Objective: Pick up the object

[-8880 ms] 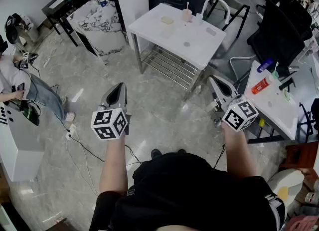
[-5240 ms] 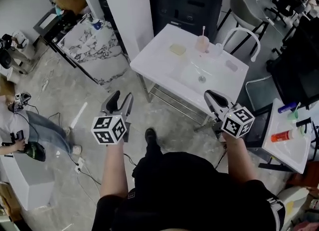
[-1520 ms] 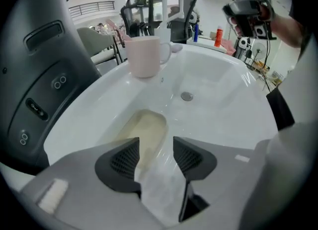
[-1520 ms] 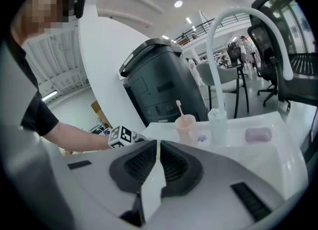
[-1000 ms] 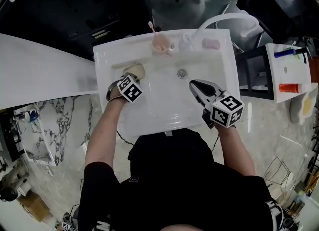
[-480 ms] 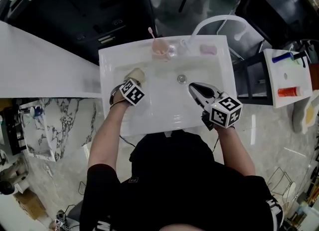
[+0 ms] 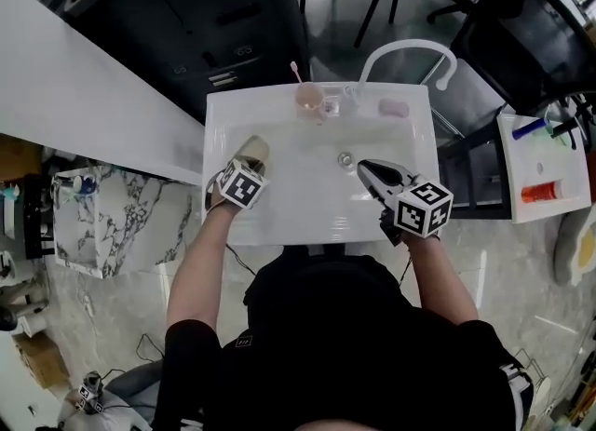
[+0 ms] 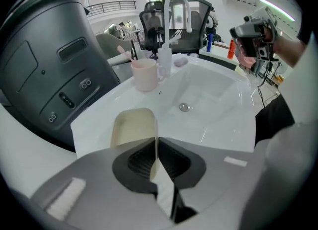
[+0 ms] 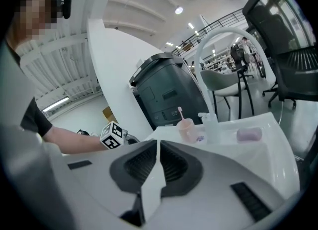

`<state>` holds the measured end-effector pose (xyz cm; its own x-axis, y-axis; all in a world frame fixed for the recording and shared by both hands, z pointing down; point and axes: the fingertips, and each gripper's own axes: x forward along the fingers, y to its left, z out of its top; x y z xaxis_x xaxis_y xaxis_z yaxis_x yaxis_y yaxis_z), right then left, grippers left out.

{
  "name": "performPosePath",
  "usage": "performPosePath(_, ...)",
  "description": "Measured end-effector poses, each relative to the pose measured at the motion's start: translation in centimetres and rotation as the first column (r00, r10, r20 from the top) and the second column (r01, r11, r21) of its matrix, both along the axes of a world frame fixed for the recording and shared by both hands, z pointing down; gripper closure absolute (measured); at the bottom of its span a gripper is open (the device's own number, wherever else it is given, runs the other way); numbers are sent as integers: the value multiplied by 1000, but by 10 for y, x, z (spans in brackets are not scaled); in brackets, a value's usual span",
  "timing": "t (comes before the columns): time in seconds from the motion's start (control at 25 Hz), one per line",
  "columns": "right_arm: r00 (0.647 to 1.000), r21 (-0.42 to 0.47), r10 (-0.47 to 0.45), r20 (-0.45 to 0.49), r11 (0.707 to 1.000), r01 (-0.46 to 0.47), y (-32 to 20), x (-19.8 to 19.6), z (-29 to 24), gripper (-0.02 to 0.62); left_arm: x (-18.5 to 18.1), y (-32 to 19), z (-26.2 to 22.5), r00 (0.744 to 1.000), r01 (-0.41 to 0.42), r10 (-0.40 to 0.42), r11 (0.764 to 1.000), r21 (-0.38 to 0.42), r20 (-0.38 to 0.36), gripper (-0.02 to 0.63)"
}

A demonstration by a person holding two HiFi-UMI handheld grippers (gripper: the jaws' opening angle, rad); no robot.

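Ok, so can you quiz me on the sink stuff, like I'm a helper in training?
1. True or false: the pink cup lies tipped over down in the basin.
2. Which gripper is right at the beige sponge? A) left B) right C) neither
3. What sticks up out of the pink cup?

Key
1. False: it stands upright on the back rim of the sink.
2. A: the left gripper, with its jaws together.
3. A toothbrush.
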<state>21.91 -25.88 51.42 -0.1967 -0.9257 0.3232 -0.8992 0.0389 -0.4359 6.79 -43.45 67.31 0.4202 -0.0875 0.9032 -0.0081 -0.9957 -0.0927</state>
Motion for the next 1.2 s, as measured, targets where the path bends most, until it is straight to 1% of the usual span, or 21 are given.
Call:
performPosePath(0.12,999,13,-43,-14,999,43,-4,-2,-5,581,-7,6,-28,995,67,-67,998,6,-68,577)
performPosePath(0.24,996,26,-90,-27,996,90,-3,-11,-11,581,-15,16,-49,984,116,-113,993,9,-138,577)
performPosePath(0.44,989,46,-143,-26,989,144,-9,-26,-12,581,-35,26,-74,959,191,-186,982,2,-213,577)
performPosePath(0.52,988,48,-150,-27,987,151,-16,-29,-11,581,-40,26,-86,941,222,-219,975,-19,-257,577)
performPosePath(0.64,988,58,-152,-25,986,154,-23,-38,-12,581,-49,21,-103,905,272,-276,960,-60,-324,577)
performPosePath(0.72,988,65,-152,-26,986,153,-28,-42,-15,581,-53,14,-114,881,292,-297,954,-72,-367,577)
performPosePath(0.84,992,77,-128,-15,989,129,-37,-42,-21,581,-59,1,-132,841,320,-329,943,-96,-430,577)
performPosePath(0.96,995,87,-102,-20,991,103,-51,-46,-31,581,-69,-12,-148,802,344,-362,930,-128,-475,577)
performPosePath(1.04,994,96,-101,-42,990,104,-64,-53,-38,581,-76,-20,-159,788,342,-360,930,-131,-499,577)
performPosePath(1.2,992,135,-86,-96,986,99,-90,-63,-58,581,-87,-37,-179,769,328,-343,936,-127,-539,577)
